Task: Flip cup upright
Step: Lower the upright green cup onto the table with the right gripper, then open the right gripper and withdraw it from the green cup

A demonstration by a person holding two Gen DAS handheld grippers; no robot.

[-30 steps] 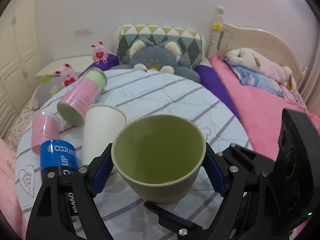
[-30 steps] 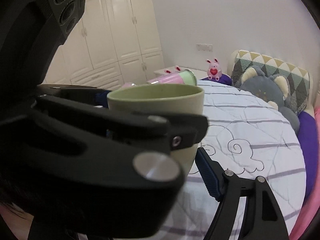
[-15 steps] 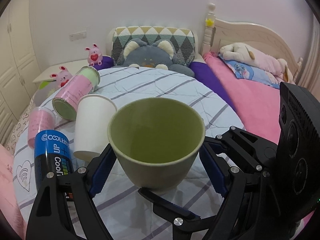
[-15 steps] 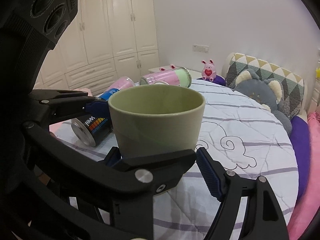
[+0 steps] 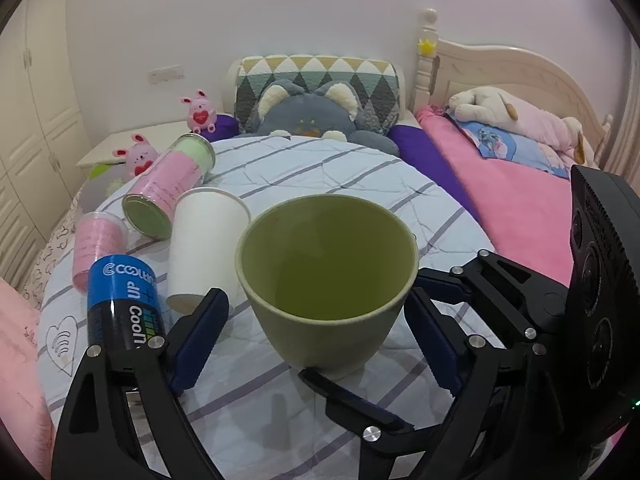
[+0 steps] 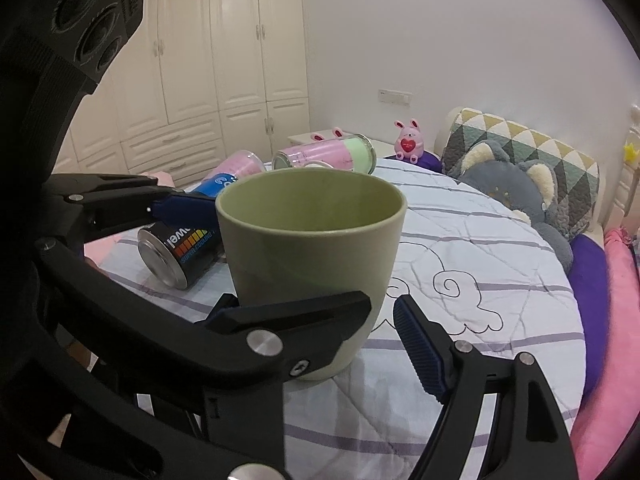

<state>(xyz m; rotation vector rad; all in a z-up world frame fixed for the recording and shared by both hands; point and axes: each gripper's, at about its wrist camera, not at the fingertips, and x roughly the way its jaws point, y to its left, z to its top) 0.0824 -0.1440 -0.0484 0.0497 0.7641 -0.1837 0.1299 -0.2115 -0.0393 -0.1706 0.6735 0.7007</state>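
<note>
A green cup [image 5: 326,276] stands upright, mouth up, on the round table [image 5: 320,168] with the striped white cloth. It also shows in the right wrist view [image 6: 310,248]. My left gripper [image 5: 316,344] is open, its blue pads on either side of the cup with gaps to its wall. My right gripper [image 6: 316,320] is open too, with its fingers around the cup's lower part; the right pad stands clear of it.
Left of the cup lie a white paper cup [image 5: 200,248], a blue can [image 5: 124,304], a small pink jar [image 5: 98,244] and a pink-and-green jar [image 5: 168,188]. A grey plush cushion [image 5: 312,116] sits behind the table. A pink bed [image 5: 520,192] lies right.
Both grippers have opened and let go of the green cup, which now stands on the table. Both have drawn back a little from it.
</note>
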